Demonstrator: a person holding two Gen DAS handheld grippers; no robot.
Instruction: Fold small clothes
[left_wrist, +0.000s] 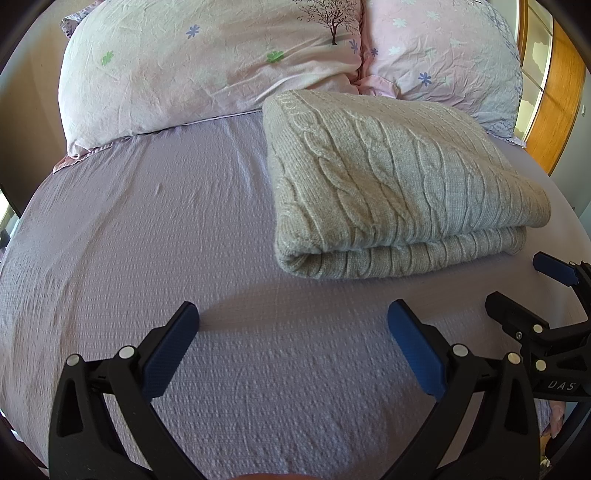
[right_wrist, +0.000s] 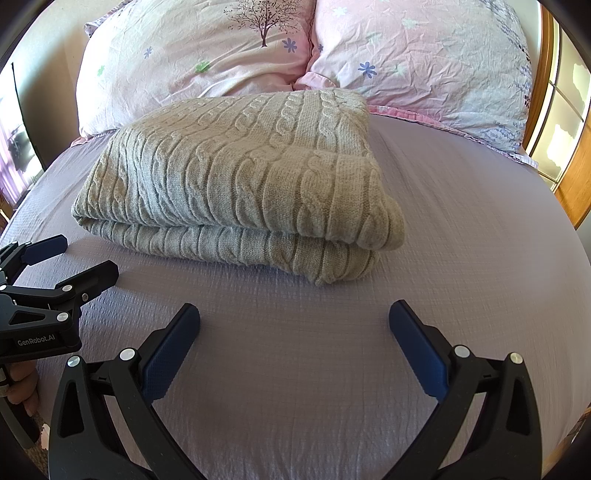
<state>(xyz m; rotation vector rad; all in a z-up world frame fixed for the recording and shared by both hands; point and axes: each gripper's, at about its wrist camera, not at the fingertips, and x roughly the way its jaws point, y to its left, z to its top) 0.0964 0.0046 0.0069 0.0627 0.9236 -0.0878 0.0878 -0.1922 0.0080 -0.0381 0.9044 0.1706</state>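
Note:
A beige cable-knit sweater (left_wrist: 391, 181) lies folded in a thick rectangle on the lavender bed sheet (left_wrist: 147, 229); it also shows in the right wrist view (right_wrist: 236, 181). My left gripper (left_wrist: 293, 317) is open and empty, over the sheet in front of the sweater's left end. My right gripper (right_wrist: 294, 317) is open and empty, in front of the sweater's right end. The right gripper shows at the right edge of the left wrist view (left_wrist: 517, 284), the left gripper at the left edge of the right wrist view (right_wrist: 88, 258). Neither touches the sweater.
Two pink floral pillows (left_wrist: 207, 66) (left_wrist: 443, 55) lean behind the sweater, also in the right wrist view (right_wrist: 192, 62). A wooden frame with a window (right_wrist: 561, 122) stands at the right. Bare sheet lies left of the sweater.

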